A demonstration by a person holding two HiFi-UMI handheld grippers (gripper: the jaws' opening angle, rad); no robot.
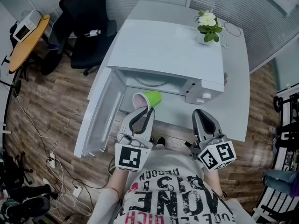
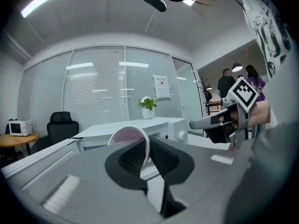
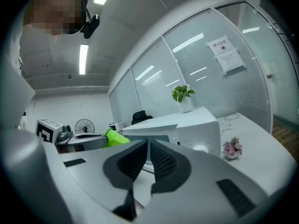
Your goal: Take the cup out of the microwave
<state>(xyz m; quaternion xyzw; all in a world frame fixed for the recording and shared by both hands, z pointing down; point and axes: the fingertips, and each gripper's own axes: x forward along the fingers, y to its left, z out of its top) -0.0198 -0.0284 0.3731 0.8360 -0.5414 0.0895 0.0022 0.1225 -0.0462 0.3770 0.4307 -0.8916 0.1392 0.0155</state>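
From the head view, your left gripper [image 1: 144, 115] is clamped on the rim of the green cup [image 1: 152, 98]. The cup is tipped on its side, with its pink inside facing you. It sits at 12 o'clock from that gripper, just in front of the open mouth of the white microwave [image 1: 168, 50]. The microwave door [image 1: 100, 113] hangs open at 9 o'clock. Your right gripper [image 1: 202, 118] is at 3 o'clock from the cup, well apart from it.

In the left gripper view, the two jaws of the left gripper [image 2: 148, 149] pinch the thin wall of the cup [image 2: 125, 136] (one jaw inside, one outside).

In the right gripper view, the jaws of the right gripper [image 3: 147, 148] are pressed together with nothing in them. The cup [image 3: 114, 138] shows at 9 o'clock, beside the microwave [image 3: 187, 125].
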